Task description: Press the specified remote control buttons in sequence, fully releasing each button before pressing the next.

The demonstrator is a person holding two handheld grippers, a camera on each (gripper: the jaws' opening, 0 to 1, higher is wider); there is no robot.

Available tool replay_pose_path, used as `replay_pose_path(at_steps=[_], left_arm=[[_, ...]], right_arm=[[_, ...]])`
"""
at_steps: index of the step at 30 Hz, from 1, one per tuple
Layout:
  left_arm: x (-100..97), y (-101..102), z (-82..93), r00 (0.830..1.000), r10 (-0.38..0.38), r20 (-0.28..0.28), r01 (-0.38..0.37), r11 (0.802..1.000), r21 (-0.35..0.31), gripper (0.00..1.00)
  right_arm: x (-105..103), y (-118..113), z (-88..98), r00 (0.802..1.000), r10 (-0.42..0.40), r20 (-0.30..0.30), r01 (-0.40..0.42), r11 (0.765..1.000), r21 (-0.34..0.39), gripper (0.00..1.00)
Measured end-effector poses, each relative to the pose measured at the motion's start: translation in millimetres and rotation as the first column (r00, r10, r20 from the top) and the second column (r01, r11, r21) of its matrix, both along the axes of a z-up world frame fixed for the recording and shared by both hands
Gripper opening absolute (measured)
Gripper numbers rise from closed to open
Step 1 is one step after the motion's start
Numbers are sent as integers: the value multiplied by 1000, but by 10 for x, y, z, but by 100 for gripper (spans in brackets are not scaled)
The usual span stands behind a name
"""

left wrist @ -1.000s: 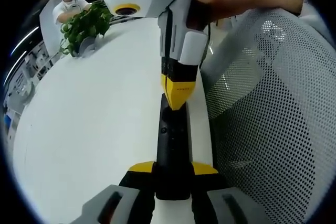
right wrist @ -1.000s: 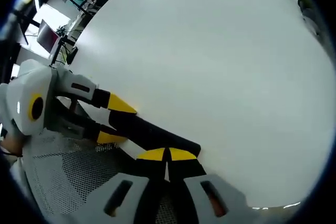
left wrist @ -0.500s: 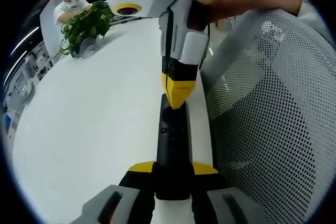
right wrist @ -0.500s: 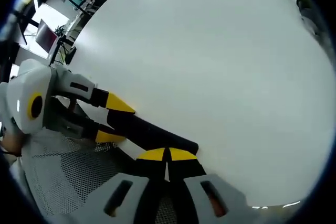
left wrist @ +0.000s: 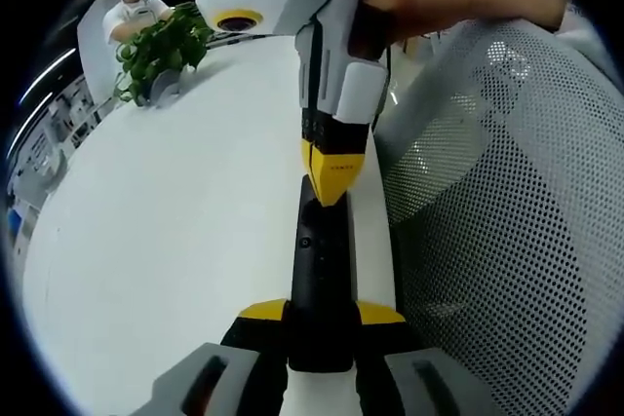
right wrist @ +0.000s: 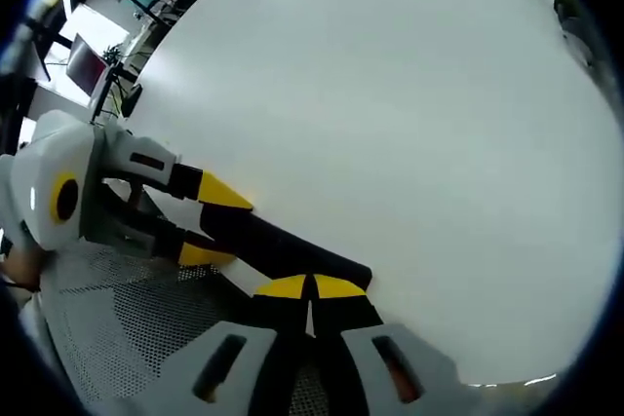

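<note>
now left gripper (left wrist: 320, 323) clamped on black remote (left wrist: 319, 275), right gripper (right wrist: 310, 289) closed, tips on remote, white table (left wrist: 175, 221)

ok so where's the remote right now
In the left gripper view the black remote runs up the centre along the white table's edge beside the mesh chair, held by the left gripper, the right gripper's shut tips on its far end.
</note>
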State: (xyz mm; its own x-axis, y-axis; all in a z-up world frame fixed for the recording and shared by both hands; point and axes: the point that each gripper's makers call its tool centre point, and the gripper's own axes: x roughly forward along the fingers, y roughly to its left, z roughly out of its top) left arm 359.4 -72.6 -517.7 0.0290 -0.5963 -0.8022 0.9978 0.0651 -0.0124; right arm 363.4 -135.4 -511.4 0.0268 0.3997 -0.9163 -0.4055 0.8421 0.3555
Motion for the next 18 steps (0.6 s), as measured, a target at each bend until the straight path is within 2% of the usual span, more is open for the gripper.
replay_pose_path(at_steps=[8,18], left_arm=[[1,-4,-1,1000,6,0,-6,1000,-3,25],[1,-6,0,1000,1,3,-1,1000,0,25]], right_arm=[[2,22,-7,999,45,-1,-45,998,-51,0],[7,-3,1,1000,-1,-14,0,1000,-27,0]])
